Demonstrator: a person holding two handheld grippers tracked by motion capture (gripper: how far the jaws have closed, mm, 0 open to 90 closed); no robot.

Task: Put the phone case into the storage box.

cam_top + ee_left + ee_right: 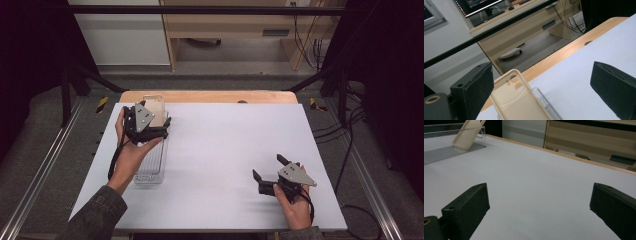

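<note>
**Phone case propped in clear tray**

A beige phone case (520, 101) leans upright against the far wall of a clear tray (150, 172). The left gripper (541, 82) hovers just above it, jaws wide and holding nothing. The right gripper (270, 172) rests well apart on the white table (225, 145), also wide and unladen.

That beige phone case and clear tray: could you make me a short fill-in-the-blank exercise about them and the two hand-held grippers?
1. The beige phone case leans tilted in the clear ____ at the table's left.
2. The left hand-held gripper has its jaws ____, nothing pressed between them.
3. The right hand-held gripper hovers over the bare ____ table.

Missing words: tray; open; white
</note>
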